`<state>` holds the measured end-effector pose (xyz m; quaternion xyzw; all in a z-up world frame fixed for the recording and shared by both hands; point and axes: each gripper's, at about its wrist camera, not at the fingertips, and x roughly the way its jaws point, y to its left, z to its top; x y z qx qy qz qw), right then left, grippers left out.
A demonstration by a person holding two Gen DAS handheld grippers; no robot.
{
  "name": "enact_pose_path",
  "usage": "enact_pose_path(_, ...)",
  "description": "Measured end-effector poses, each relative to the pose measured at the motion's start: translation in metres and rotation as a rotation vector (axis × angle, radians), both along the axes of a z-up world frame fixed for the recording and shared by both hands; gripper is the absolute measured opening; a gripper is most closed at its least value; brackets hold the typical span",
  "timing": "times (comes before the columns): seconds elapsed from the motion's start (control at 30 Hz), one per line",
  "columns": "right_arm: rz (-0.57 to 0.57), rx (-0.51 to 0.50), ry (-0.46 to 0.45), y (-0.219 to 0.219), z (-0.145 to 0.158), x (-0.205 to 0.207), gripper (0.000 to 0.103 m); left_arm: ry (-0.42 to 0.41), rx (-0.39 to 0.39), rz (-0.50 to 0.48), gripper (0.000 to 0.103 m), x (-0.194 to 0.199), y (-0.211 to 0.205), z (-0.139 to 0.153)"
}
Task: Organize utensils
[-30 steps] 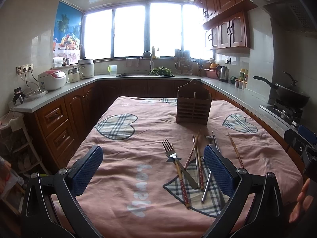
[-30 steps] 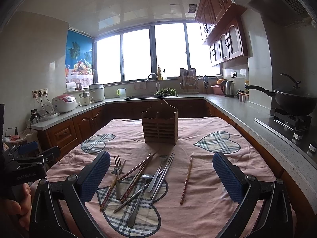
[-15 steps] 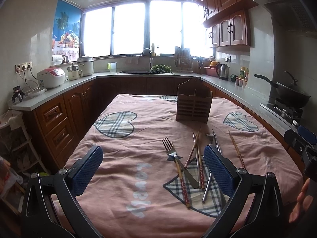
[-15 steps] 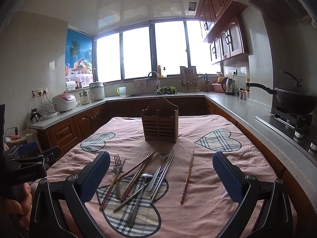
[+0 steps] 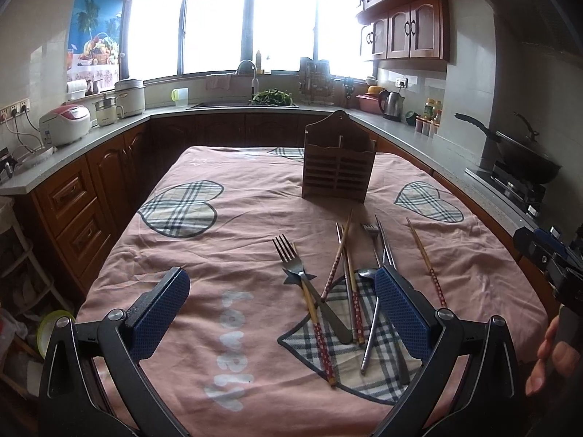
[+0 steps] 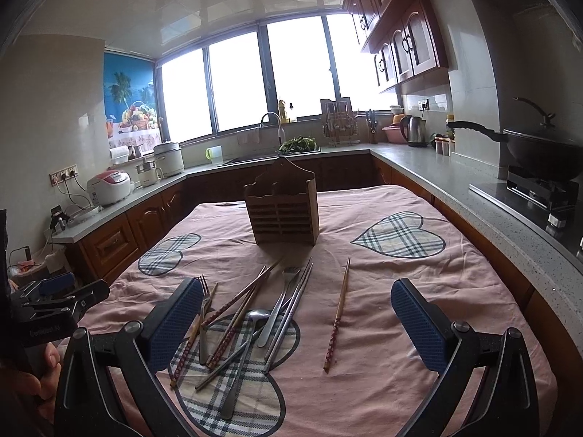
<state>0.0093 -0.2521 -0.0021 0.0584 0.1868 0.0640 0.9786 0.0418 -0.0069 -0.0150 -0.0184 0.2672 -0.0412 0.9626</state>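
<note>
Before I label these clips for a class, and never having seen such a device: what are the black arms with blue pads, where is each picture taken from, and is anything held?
There is no robot here. A person holds a handheld left gripper and right gripper, each with a camera looking forward along its two blue-padded fingers. So one picture is the left tool's view, the other the right's. Both sets of jaws stand wide open and hold nothing. On the pink tablecloth lie loose utensils: a fork, a spoon, and chopsticks, one single chopstick lying apart to the right. Behind them stands an empty-looking wooden utensil holder, probably where they belong.
</note>
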Motion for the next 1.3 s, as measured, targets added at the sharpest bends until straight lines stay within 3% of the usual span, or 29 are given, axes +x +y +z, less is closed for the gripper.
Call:
enact_pose_path(0.2, 0.007, 0.026, 0.078, -0.009, -0.011, 0.032, 0.103, 0.096, -0.003, -0.074, 0.103, 0.046, -0.013, -0.011)
enact_pose_path(0.43, 0.010, 0.040, 0.166, -0.016, -0.022, 0.075, 0.102, 0.150, 0.038, -0.138, 0.103, 0.101, -0.035, -0.020)
enact_pose_path(0.93, -0.010, 0.092, 0.374, -0.038, -0.051, 0.184, 0.067, 0.321, 0.057, -0.271, 0.101, 0.212, -0.075, -0.045)
enact_pose_path(1.03, -0.016, 0.105, 0.419, -0.043, -0.061, 0.206, 0.058, 0.331, 0.091, -0.291, 0.100, 0.231, -0.088, -0.049)
enact_pose_path(1.17, -0.019, 0.118, 0.470, -0.048, -0.072, 0.229, 0.046, 0.364, 0.119, -0.312, 0.093, 0.257, -0.103, -0.060)
enact_pose_path(1.3, -0.016, 0.120, 0.506, -0.051, -0.081, 0.246, 0.044, 0.398, 0.141, -0.324, 0.084, 0.278, -0.115, -0.072)
